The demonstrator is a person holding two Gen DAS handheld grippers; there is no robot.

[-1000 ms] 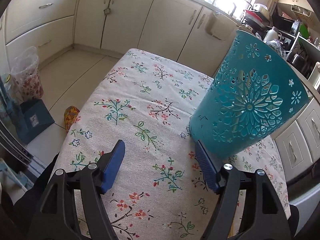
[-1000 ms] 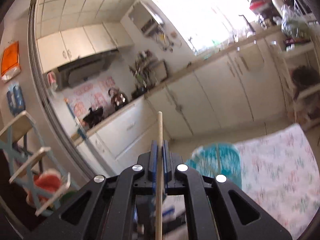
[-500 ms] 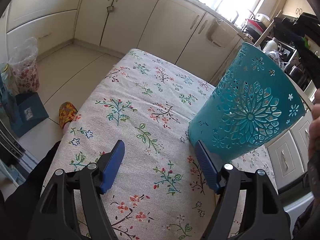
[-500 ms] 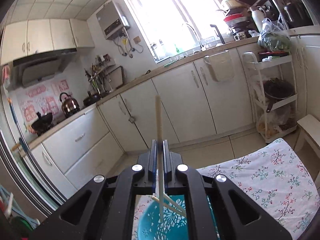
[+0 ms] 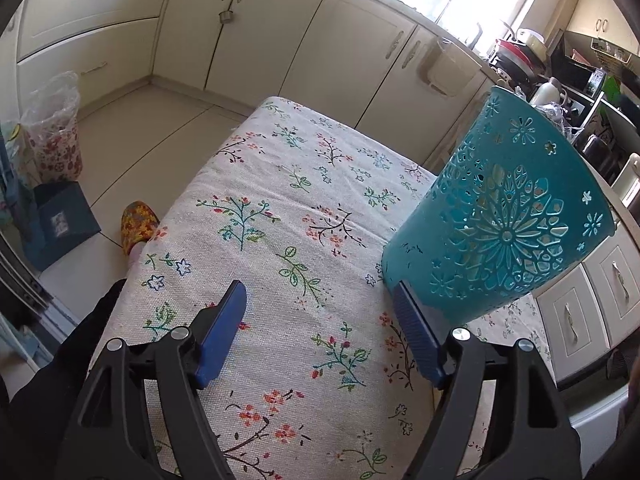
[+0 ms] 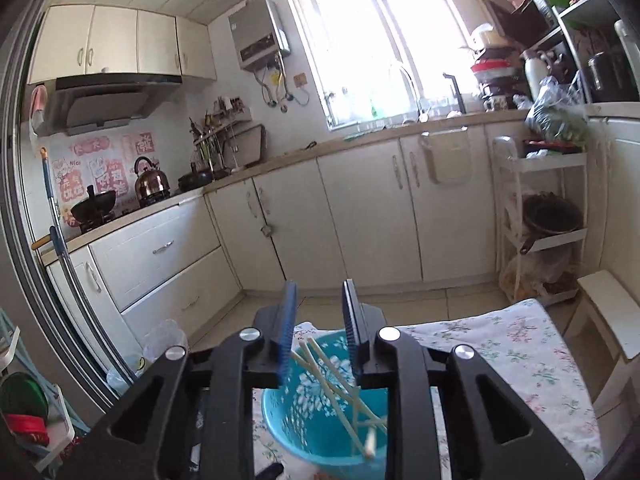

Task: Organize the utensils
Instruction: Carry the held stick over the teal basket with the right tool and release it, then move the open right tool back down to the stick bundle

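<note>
A teal perforated plastic basket [image 5: 500,216] stands on the floral tablecloth [image 5: 280,208], to the right in the left wrist view. My left gripper [image 5: 320,304] is open and empty, low over the cloth, its right finger next to the basket's base. In the right wrist view the basket [image 6: 316,420] is right below my right gripper [image 6: 318,296], which is open and empty. Several pale wooden chopsticks [image 6: 340,392] lie slanted inside the basket.
Cream kitchen cabinets [image 6: 360,208] line the far wall beyond the table. A white shelf trolley [image 6: 540,220] stands at the right. A blue box [image 5: 60,220] and a plastic bag [image 5: 52,136] sit on the floor to the left of the table.
My right gripper was shut on a chopstick over the basket; it has opened and the chopstick now lies in the basket. The left gripper has barely moved.
</note>
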